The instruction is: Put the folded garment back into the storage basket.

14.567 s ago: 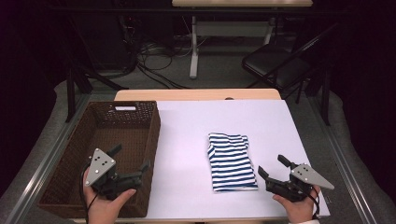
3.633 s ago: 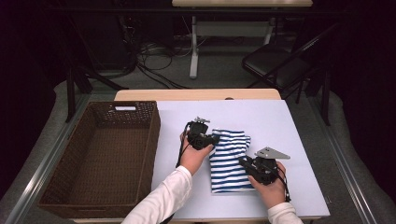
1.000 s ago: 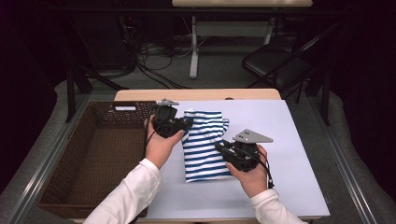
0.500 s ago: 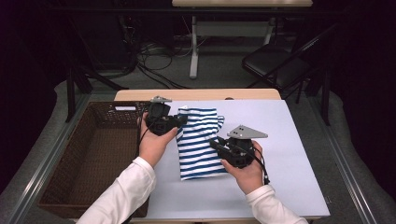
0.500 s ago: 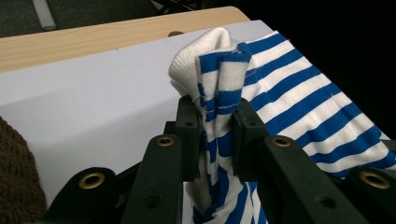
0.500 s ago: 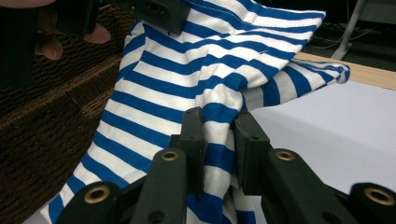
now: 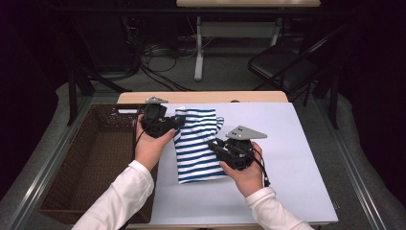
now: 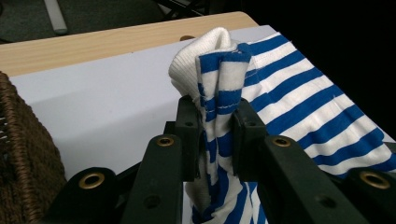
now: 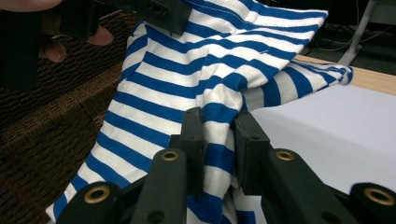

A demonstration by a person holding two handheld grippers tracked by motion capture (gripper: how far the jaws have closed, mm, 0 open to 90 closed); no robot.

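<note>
A folded blue-and-white striped shirt (image 7: 197, 143) hangs lifted between my two grippers above the white table mat (image 7: 287, 158). My left gripper (image 7: 178, 122) is shut on the shirt's far left edge, close to the basket's right rim. In the left gripper view the bunched cloth (image 8: 219, 93) is pinched between the black jaws of the left gripper (image 8: 215, 135). My right gripper (image 7: 214, 145) is shut on the shirt's right side. In the right gripper view the right gripper (image 9: 219, 140) clamps a fold of the shirt (image 9: 196, 60).
A brown wicker basket (image 7: 95, 158) stands at the left of the table, its weave also seen behind the shirt (image 9: 42, 107). A wooden table strip (image 7: 201, 97) runs along the far edge. A dark chair (image 7: 287, 62) and floor cables (image 7: 158, 52) lie beyond.
Both grippers have carried the shirt leftward and a little upward, from the mat's middle toward the basket. Both grips have stayed shut on the cloth.
</note>
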